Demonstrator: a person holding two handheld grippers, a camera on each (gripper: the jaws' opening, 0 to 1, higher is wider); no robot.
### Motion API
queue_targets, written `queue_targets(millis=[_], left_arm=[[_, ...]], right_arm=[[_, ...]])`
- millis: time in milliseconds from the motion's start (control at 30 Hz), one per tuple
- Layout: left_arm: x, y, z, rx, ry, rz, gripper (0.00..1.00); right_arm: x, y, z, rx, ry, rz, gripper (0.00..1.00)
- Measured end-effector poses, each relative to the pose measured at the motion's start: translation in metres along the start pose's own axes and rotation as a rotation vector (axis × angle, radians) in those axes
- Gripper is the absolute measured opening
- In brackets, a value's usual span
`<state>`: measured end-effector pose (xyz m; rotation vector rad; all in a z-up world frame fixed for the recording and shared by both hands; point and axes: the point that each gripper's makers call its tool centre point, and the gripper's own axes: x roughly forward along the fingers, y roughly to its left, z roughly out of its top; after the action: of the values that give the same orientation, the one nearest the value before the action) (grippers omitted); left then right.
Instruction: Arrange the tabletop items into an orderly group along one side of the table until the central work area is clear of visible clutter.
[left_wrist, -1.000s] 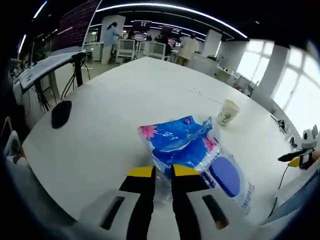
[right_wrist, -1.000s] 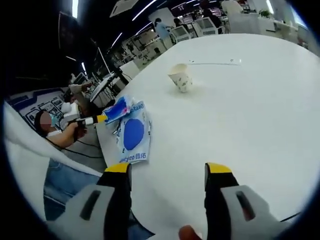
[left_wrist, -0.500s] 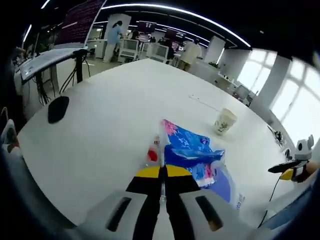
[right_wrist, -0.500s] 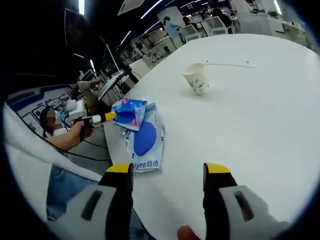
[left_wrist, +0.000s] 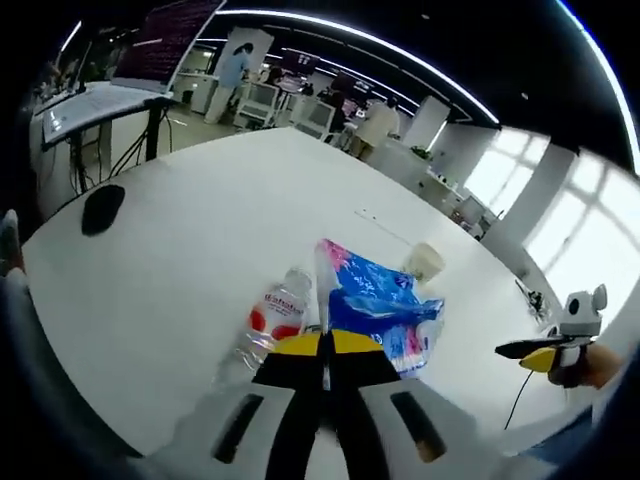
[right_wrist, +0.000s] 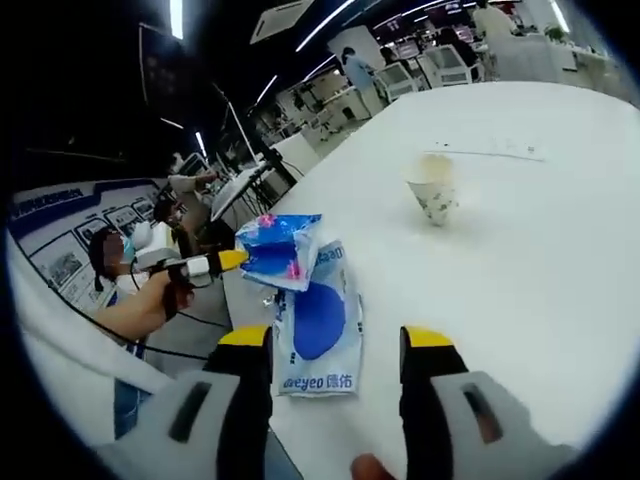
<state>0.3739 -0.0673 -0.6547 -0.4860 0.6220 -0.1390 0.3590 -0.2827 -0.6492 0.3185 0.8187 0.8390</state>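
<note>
Where the left gripper (left_wrist: 323, 345) meets the blue printed packet (left_wrist: 375, 302), its yellow-tipped jaws are pressed together on the packet's near edge, and the packet stands up off the white table (left_wrist: 190, 230) in that grip. In the right gripper view the same packet (right_wrist: 277, 249) hangs from the left gripper (right_wrist: 228, 261) above the table's left edge, overlapping the far end of a flat white-and-blue pouch (right_wrist: 320, 322) that lies on the tabletop. A clear plastic bottle with a red label (left_wrist: 270, 318) lies on its side just left of the held packet, touching or nearly touching it; which cannot be told. A paper cup (left_wrist: 423, 261) stands upright farther off on the table, beyond the packet; in the right gripper view the cup (right_wrist: 434, 195) sits well apart from the pouch. A dark oval object (left_wrist: 101, 208) rests near the table's far left edge. The right gripper (right_wrist: 335, 343) has its jaws spread wide with nothing between them, held over the near end of the pouch. People stand at desks in the background.
</note>
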Motion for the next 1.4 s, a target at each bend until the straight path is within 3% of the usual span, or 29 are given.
queue_targets(millis=[233, 333, 567, 733, 833, 967, 1133, 1400], left_arm=[[0.006, -0.035, -0.006, 0.003, 0.029, -0.102, 0.0], [0.009, -0.048, -0.008, -0.056, 0.037, -0.138, 0.0], [0.016, -0.077, -0.017, -0.056, 0.079, -0.206, 0.0], [0.023, -0.102, -0.021, -0.041, 0.103, -0.258, 0.0], [0.027, -0.112, -0.027, -0.012, 0.13, -0.278, 0.0], [0.033, -0.127, -0.042, 0.026, 0.176, -0.309, 0.0], [0.042, -0.139, -0.059, 0.095, 0.245, -0.339, 0.0], [0.056, -0.173, -0.083, 0.193, 0.337, -0.41, 0.0]], right_arm=[[0.009, 0.01, 0.001, -0.012, -0.007, 0.014, 0.44], [0.01, 0.012, 0.001, 0.001, -0.008, 0.023, 0.41], [0.002, 0.008, 0.007, -0.01, -0.045, -0.019, 0.37], [-0.011, -0.004, 0.018, -0.043, -0.096, -0.087, 0.21], [-0.021, -0.017, 0.019, -0.129, -0.098, -0.15, 0.08], [-0.031, -0.026, 0.013, -0.108, -0.091, -0.182, 0.0], [-0.048, -0.045, -0.002, -0.029, -0.088, -0.223, 0.0], [-0.075, -0.071, -0.016, 0.058, -0.123, -0.283, 0.0]])
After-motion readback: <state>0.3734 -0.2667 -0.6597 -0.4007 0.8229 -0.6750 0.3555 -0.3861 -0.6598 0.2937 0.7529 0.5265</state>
